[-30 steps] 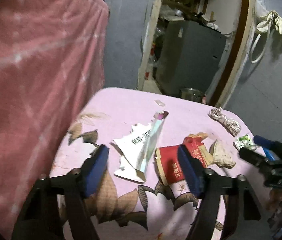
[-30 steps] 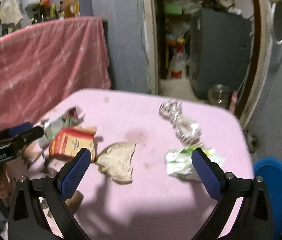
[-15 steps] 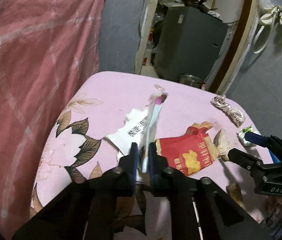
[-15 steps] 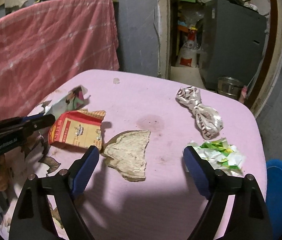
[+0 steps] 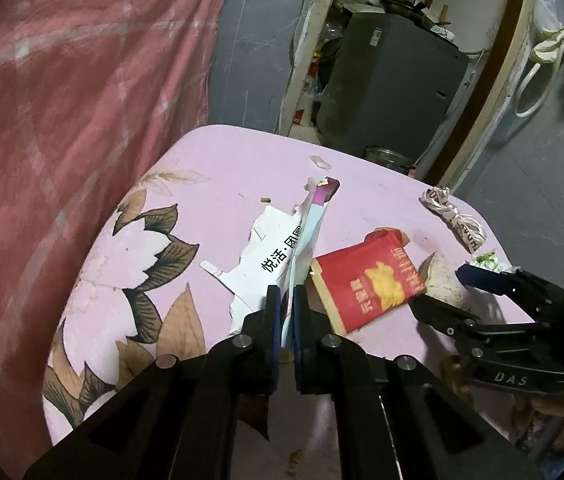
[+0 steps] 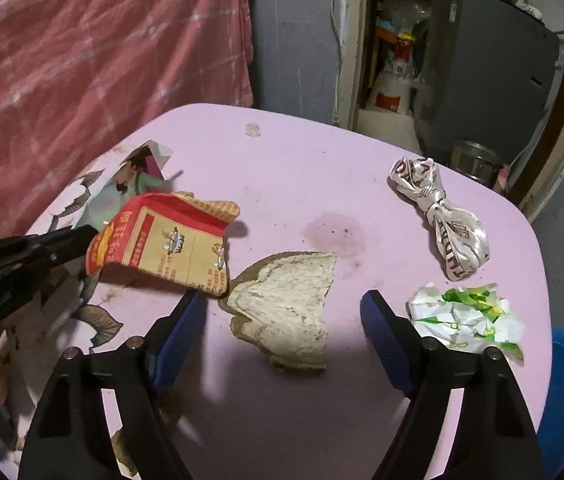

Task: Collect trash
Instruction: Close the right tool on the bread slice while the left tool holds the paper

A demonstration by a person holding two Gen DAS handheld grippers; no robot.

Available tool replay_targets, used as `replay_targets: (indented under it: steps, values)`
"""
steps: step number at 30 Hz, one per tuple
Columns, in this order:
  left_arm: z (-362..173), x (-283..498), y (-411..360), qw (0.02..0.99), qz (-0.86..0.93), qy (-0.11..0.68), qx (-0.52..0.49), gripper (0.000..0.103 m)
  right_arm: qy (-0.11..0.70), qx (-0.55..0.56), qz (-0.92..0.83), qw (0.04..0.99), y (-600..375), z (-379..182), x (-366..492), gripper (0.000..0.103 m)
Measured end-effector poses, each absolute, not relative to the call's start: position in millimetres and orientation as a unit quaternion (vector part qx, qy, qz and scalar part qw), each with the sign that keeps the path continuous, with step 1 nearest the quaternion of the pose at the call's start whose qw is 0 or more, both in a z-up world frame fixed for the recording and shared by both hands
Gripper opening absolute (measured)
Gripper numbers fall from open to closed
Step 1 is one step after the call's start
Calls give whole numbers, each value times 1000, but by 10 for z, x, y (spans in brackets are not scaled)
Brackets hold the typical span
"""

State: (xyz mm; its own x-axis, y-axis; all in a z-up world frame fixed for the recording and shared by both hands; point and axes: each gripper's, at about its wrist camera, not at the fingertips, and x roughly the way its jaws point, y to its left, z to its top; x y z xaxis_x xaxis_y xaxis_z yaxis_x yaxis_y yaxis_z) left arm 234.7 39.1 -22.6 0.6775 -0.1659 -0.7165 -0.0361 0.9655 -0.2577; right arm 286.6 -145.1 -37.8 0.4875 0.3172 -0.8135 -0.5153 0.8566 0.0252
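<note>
Trash wrapper (image 5: 306,240) sits clamped in the left gripper (image 5: 287,312), while the right gripper (image 6: 282,320) fingers spread over bread (image 6: 286,308).

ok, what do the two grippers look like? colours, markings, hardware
Both match: black angular linkage arms with triangular cut-outs and round silver pivot bolts, each finger faced with a blue pad. Left gripper and right gripper look the same build. From the left wrist view, the right gripper's black body carries white "DAS" lettering and a green light shows near it. No cables visible. Bare hand skin shows behind the grips; no sleeves seen.
</note>
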Motion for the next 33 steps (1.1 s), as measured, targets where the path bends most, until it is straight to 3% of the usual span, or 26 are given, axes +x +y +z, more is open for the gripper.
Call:
replay_targets:
  steps: [5,9,19,33]
  values:
    - [-226,2316,384,908,-35,398,-129,3,447,-112,243,853,-1436,-389,2880,79]
    - [-223,2272,350,909,-33,393,-134,3,440,-106,244,858,-1458,-381,2868,54]
    - [-159,2180,322,915,-29,378,-139,3,435,-89,246,862,-1529,-359,2837,44]
    - [-193,2113,282,912,-34,384,-143,3,429,-86,248,864,-1640,-341,2637,46]
